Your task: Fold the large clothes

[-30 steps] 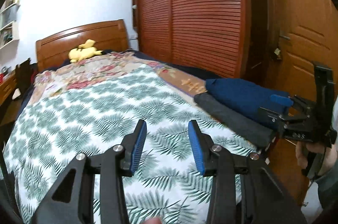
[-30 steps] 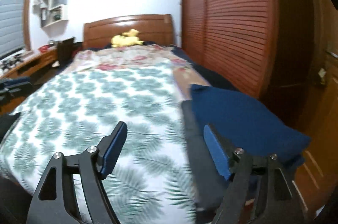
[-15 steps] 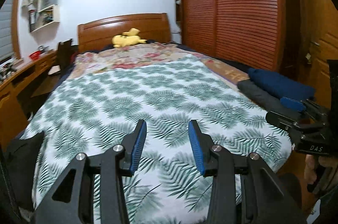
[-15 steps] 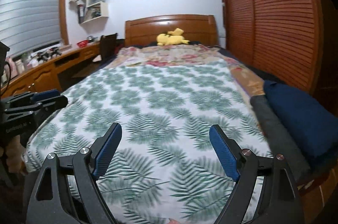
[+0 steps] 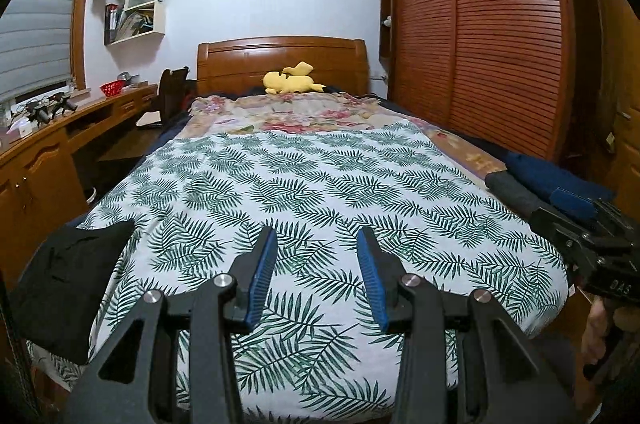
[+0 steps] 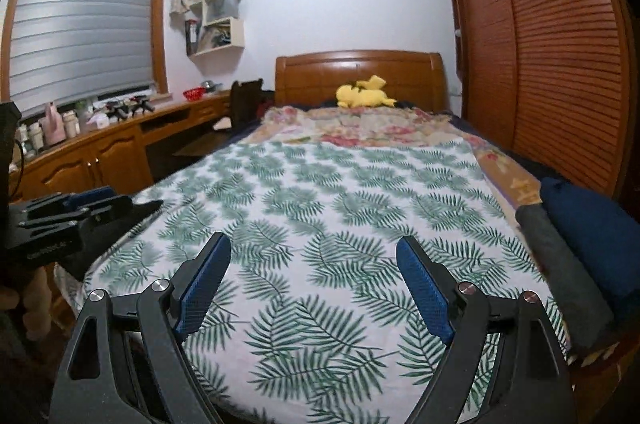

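Left-wrist view: the left hand-held gripper, in the lower centre of the frame, is standing with its blue pads partly apart and nothing between them. The likeliest next garment, a crumpled black cloth garment, is lying at the lower left of the frame on the near left corner of the bed, draping over the edge. Its long axis cannot be told, since the heap shows no clear outline. The bed's white bedspread printed with green fern leaves is filling the middle of the frame.

Right-wrist view: the right hand-held gripper, in the lower centre, is standing with its jaws wide apart and empty, having just been opening further. Here the black garment is appearing at the left edge of the frame, largely behind the left hand-held gripper.

At the right edge of both views a folded dark grey cloth roll and a folded navy blue garment are lying side by side, touching, along the bed's right side; these look already folded.

Judgement: the black garment is lying to the left of both tools, and the left hand is the nearer one. The coming move is probably calling for a leftward reach, then a spread over the fern bedspread.
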`<state>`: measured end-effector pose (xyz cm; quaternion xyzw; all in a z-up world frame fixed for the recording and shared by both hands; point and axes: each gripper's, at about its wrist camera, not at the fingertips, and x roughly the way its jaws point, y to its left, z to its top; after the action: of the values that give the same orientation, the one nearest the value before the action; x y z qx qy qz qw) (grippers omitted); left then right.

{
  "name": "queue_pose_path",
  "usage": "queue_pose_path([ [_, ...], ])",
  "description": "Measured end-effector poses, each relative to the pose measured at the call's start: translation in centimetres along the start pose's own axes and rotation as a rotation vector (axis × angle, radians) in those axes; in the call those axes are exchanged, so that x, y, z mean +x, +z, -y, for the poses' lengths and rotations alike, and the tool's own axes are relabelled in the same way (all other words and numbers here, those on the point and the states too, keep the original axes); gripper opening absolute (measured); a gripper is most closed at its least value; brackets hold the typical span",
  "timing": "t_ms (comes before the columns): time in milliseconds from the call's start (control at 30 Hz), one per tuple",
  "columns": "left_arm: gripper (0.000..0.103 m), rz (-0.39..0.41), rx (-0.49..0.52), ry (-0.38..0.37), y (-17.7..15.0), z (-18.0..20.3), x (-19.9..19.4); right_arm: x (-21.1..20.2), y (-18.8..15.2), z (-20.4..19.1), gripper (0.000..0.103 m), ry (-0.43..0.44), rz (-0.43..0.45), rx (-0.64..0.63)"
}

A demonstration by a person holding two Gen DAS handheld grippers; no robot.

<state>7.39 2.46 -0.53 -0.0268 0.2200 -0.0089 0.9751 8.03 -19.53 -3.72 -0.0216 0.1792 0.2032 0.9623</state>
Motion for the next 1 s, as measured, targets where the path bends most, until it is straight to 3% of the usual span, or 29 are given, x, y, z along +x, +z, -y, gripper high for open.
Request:
queue_pose_path([
  [1000,0.041,-0.002,-0.008,0.004,-1.6,-0.2,-0.2,-0.2,-0.2,-0.1,0.086,-0.031,0.016,0.01],
])
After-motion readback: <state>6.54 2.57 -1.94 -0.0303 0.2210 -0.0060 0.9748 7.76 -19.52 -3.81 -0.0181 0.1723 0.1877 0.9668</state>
